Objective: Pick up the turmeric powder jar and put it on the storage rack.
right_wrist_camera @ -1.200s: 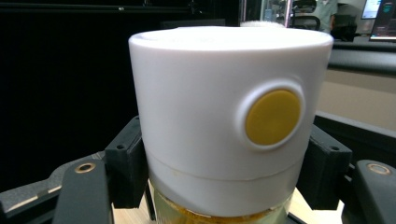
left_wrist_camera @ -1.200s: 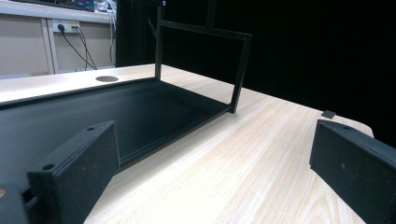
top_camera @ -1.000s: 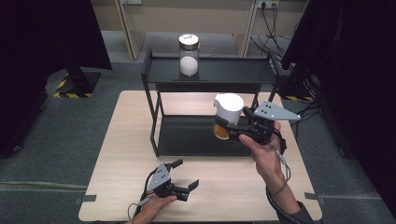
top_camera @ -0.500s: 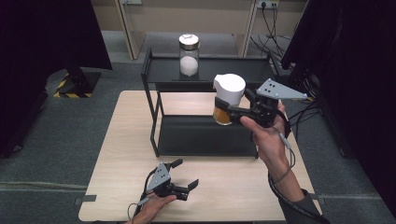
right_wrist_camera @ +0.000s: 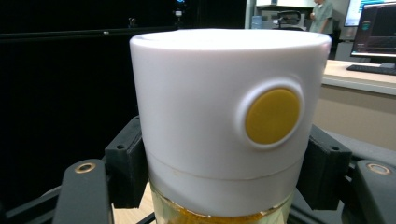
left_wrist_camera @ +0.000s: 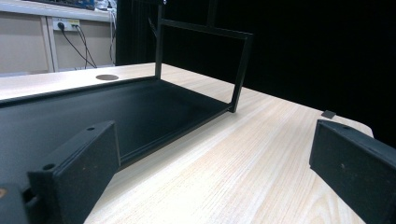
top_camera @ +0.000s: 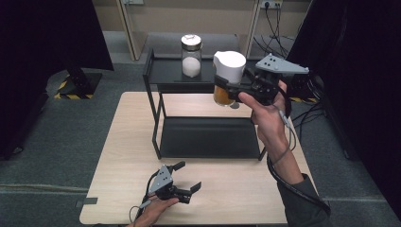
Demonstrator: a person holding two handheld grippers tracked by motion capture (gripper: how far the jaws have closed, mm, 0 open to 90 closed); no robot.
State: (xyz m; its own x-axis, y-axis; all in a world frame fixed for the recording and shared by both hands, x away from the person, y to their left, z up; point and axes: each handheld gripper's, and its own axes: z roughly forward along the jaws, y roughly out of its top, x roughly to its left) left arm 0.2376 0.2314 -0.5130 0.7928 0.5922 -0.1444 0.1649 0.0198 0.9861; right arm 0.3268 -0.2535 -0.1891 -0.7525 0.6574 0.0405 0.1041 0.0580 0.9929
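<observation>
My right gripper (top_camera: 227,90) is shut on a jar (top_camera: 228,78) with a tall white lid and orange-yellow contents, held in the air beside the black two-level rack's top shelf (top_camera: 165,71). In the right gripper view the jar (right_wrist_camera: 224,126) stands upright, its white lid bears a round yellow button, and both jaws press on its sides. A glass jar of white powder (top_camera: 191,56) with a silver lid stands on the top shelf. Low at the table's front, my left gripper (top_camera: 182,177) rests open with nothing between its fingers; its view looks across the rack's bottom tray (left_wrist_camera: 93,112).
The rack's lower tray (top_camera: 208,137) lies bare on the wooden table (top_camera: 127,142). Its upright black posts (left_wrist_camera: 240,70) frame the tray. A round cable hole (left_wrist_camera: 107,77) sits in the tabletop behind. Dark curtains flank both sides; cables trail off to the right.
My right gripper has risen with the white-lidded jar, from just above the lower tray up to the height of the top shelf. The left gripper has stayed put.
</observation>
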